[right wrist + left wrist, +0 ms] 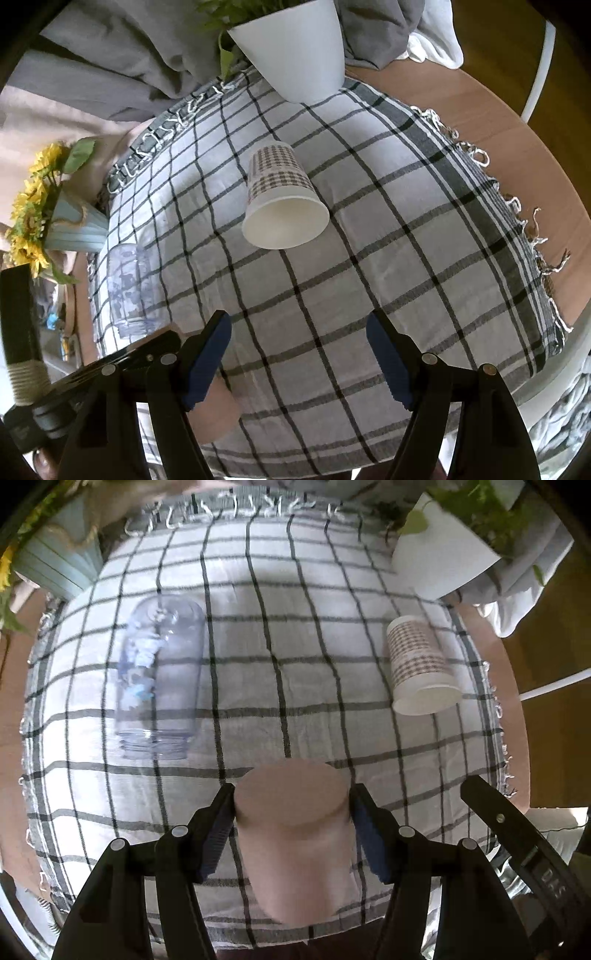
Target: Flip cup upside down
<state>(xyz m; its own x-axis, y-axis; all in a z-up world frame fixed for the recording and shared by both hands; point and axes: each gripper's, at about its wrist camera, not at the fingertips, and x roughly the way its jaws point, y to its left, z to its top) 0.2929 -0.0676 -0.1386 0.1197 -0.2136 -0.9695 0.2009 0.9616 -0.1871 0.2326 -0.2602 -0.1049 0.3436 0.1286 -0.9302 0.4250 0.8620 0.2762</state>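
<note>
My left gripper (291, 812) is shut on a pink cup (295, 834), held with its flat base up above the checked cloth (295, 672); part of that cup also shows in the right wrist view (218, 410), low on the left. A white paper cup with a brown houndstooth band (421, 668) lies on its side at the right; in the right wrist view the paper cup (282, 199) lies ahead with its mouth towards me. My right gripper (299, 350) is open and empty, above the cloth and short of the paper cup.
A clear printed glass (159, 675) stands mouth down on the cloth's left; it also shows in the right wrist view (129, 288). A white plant pot (295, 48) stands at the far edge, a sunflower vase (70, 229) at the far left. Bare wooden tabletop (498, 122) lies right.
</note>
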